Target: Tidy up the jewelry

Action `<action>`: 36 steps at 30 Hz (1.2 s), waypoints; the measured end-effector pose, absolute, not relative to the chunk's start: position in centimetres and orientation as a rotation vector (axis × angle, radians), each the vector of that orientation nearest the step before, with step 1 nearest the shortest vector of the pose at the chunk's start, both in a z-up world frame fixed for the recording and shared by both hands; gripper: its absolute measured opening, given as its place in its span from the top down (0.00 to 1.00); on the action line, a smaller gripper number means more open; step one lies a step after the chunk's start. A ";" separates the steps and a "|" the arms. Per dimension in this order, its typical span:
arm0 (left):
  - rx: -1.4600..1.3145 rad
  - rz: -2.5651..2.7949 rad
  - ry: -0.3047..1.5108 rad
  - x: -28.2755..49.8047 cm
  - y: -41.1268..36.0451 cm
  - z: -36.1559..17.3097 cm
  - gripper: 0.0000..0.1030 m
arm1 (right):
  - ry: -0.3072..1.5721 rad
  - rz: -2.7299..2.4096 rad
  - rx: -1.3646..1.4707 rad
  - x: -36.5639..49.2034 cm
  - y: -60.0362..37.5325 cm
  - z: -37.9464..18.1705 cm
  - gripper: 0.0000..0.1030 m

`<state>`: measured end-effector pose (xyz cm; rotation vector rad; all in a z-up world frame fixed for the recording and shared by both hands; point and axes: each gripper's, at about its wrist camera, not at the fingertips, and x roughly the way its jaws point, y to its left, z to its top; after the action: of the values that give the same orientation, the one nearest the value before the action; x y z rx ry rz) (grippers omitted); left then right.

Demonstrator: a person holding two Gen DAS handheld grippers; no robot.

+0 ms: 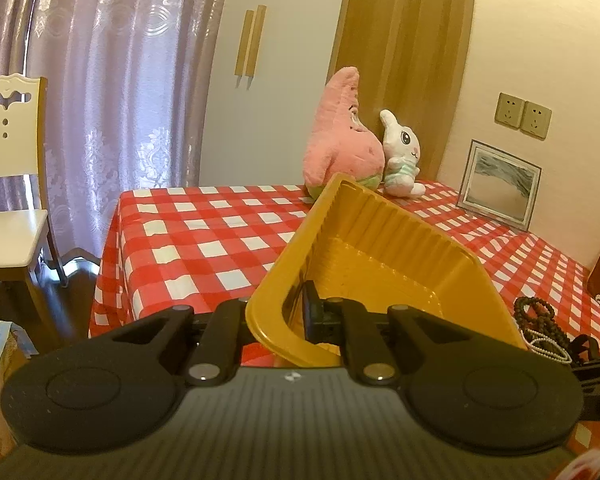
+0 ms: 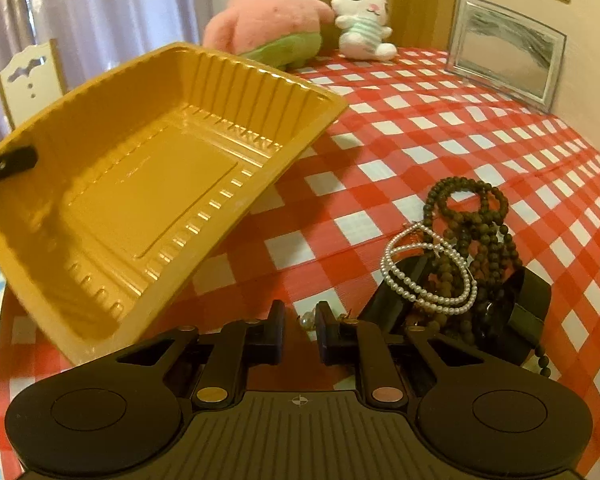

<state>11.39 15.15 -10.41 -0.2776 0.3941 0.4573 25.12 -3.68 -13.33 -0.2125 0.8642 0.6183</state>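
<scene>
**Yellow tray held up by L gripper, jewelry pile beside R jaws**

Yellow plastic tray (image 2: 148,184) is tilted, near end lifted off the table w/ its open side facing the R camera; nothing visible inside. L gripper (image 1: 284,316) is clamped on the tray's near rim: one finger sits inside the wall, the other outside, rim pinched between. In the R view that finger tip shows as a black tab on the tray's left rim.

Jewelry pile lies on the cloth just right of and slightly ahead of the R gripper (image 2: 299,334), not between its jaws. Pile = dark wooden bead strand (image 2: 472,216) looped in several coils, pearl bracelet (image 2: 428,276) draped over it, both resting on/against a black box-like item (image 2: 524,304); can't tell what that is. R jaws stand a little apart, nothing gripped; a small shiny bit (image 2: 309,320) shows in the gap on the cloth, too small to ID. In the L view the beads (image 1: 540,316) and pearls (image 1: 548,346) sit right of the tray, near the frame edge.

Red/white check tablecloth (image 2: 420,128) covers the table. At the far end: pink starfish plush (image 2: 264,12) touching a white bunny plush (image 2: 360,16), silver photo frame (image 2: 504,48) leaning at the wall. White chair (image 1: 8,184) stands left of the table, by the curtain (image 1: 100,80).
</scene>
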 end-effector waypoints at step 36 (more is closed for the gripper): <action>-0.274 0.446 0.390 11.2 14.9 -10.4 0.91 | 0.782 0.828 -0.097 20.8 -0.6 -8.2 0.92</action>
<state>11.17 14.93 -10.40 -0.2736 0.3902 0.4460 20.81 -0.59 -8.25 -0.0970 0.7817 0.8277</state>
